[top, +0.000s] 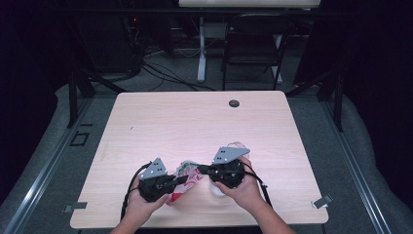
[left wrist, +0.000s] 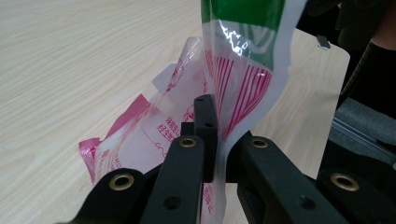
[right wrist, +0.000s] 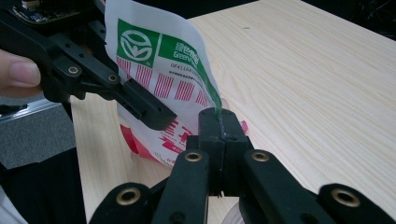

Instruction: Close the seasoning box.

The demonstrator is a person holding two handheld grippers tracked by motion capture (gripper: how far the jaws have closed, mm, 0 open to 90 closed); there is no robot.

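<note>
A plastic bag [top: 187, 178], white with red stripes and a green label, hangs between my two grippers near the table's front edge. My left gripper [top: 184, 180] is shut on one side of it. In the left gripper view the film [left wrist: 243, 60] runs up between the closed jaws [left wrist: 217, 135]. My right gripper [top: 200, 169] is shut on the bag's other edge. In the right gripper view its jaws [right wrist: 219, 123] pinch the green-trimmed edge [right wrist: 163, 70], and the left gripper [right wrist: 140, 109] holds the bag from the left. The bag's lower pink part [left wrist: 135, 144] rests on the table.
The light wooden table [top: 195, 122] has a black grommet [top: 234, 103] near its far edge. Something pale and round [top: 216, 190] lies under the right hand. Beyond the table stand a dark chair [top: 255, 39] and a white table leg [top: 201, 53]. Tape marks [top: 322, 201] sit at the front corners.
</note>
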